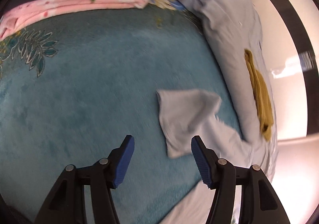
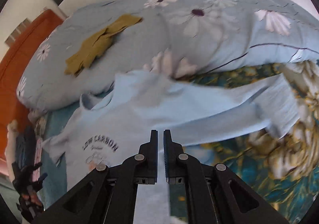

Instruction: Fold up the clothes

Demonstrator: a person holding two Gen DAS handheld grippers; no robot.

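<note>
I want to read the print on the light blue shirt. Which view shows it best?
The right wrist view: the light blue shirt lies spread out, its dark chest print facing the camera, though blurred. The left wrist view shows only a plain sleeve end, no print.

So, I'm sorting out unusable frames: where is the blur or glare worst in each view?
Left wrist view: streaky blur on the teal blanket, glare on the glossy white surface at right. Right wrist view: the light blue shirt smears, its print barely legible; fisheye bends both views' edges.
</note>
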